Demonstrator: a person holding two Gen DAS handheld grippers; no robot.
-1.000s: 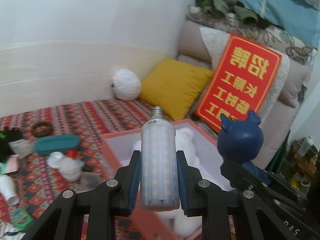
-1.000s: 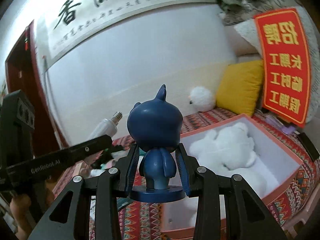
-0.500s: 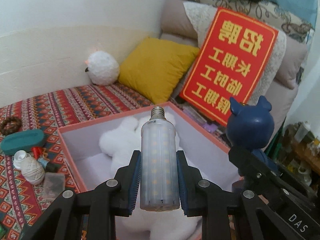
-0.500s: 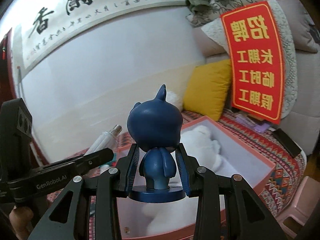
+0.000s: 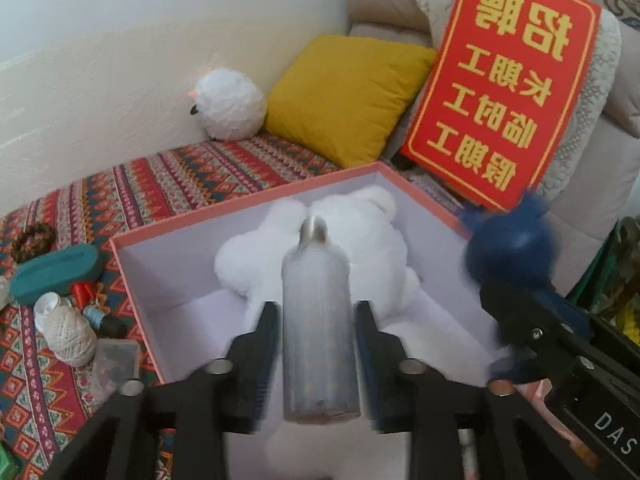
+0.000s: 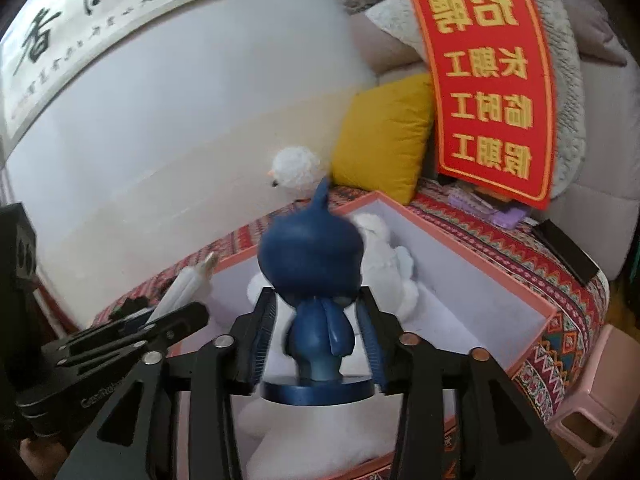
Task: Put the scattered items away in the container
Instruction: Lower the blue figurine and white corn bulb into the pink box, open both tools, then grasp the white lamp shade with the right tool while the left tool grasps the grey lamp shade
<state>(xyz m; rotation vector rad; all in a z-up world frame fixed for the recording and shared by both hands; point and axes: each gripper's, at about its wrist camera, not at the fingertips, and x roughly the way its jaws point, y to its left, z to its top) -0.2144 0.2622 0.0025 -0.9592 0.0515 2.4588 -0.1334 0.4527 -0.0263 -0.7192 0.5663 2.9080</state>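
The pink box [image 5: 248, 210] holds a white plush bear [image 5: 360, 236] (filling most of its floor). Both tools hang above the box. The left hand-held gripper [image 5: 318, 356] pinches an LED corn bulb [image 5: 318, 328] upright between its fingers; the right hand-held gripper [image 6: 318, 340] pinches a blue figurine [image 6: 312, 264] by the body.

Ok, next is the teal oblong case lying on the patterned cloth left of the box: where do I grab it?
Take the teal oblong case across its narrow width, near the middle, coming down from above. It lies flat, so only its long sides offer the fingers a hold. Toward its right end a white cap and a red item crowd the near edge.
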